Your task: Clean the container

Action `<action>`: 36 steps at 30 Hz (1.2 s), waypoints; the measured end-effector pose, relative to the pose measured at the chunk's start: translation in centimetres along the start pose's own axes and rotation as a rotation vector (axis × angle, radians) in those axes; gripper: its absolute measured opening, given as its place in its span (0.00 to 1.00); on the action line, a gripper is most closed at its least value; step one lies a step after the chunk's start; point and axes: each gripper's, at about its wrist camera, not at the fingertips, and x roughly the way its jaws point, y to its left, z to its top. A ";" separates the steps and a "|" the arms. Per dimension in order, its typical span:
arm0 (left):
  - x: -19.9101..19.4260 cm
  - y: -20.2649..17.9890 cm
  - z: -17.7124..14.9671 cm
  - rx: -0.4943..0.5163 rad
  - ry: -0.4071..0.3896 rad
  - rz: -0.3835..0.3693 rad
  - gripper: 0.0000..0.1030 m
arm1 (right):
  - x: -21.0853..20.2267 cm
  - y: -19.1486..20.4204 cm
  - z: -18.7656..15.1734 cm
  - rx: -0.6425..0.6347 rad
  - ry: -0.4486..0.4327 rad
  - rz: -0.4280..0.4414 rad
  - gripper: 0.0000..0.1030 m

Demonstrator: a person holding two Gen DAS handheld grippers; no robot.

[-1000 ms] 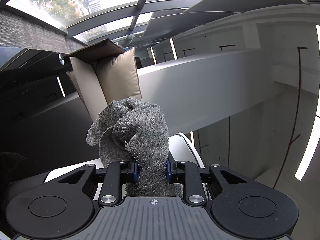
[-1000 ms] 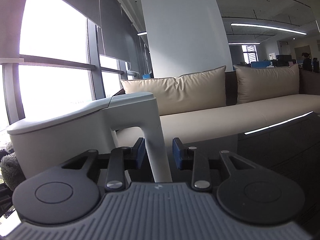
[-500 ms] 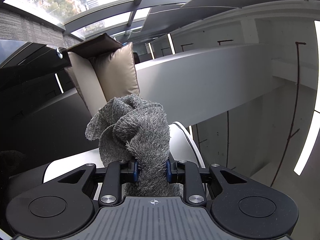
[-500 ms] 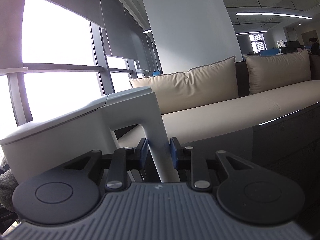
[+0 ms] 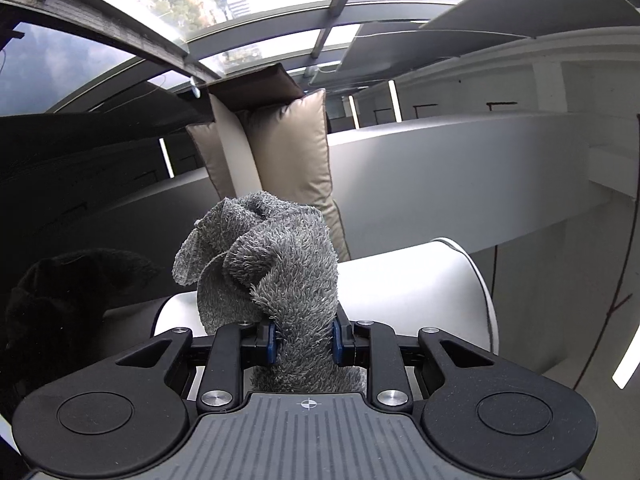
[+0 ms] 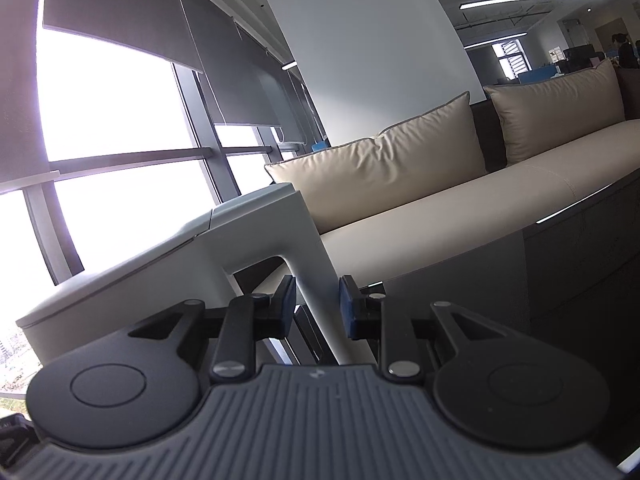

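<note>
The white container (image 6: 132, 280) sits tilted in front of your right hand-held gripper (image 6: 318, 304), its handle (image 6: 316, 264) running down between the two blue pads. The pads sit close on either side of the handle; contact looks likely on the right pad, less certain on the left (a thin gap may remain), so you cannot tell whether the grip is closed.

In the left wrist view the container's rounded white body (image 5: 420, 292) lies just beyond your left hand-held gripper (image 5: 304, 338). That gripper is clamped on a bunched grey fluffy cloth (image 5: 272, 264), which stands up between the pads in front of the container.

Behind: beige cushions (image 6: 380, 176) on a sofa (image 6: 520, 196), large windows (image 6: 112, 128), a dark glossy tabletop (image 6: 580, 248).
</note>
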 end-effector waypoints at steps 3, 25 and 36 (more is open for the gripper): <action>-0.1 1.0 0.0 -0.039 -0.005 0.012 0.21 | -0.3 -0.3 0.7 0.057 0.005 -0.003 0.25; -0.7 0.3 -0.5 -0.093 -0.148 0.064 0.21 | -3.3 0.1 3.4 0.308 0.048 0.039 0.25; 0.2 -2.0 0.3 -0.066 -0.142 0.010 0.21 | -2.8 -0.4 5.1 0.579 0.147 0.098 0.41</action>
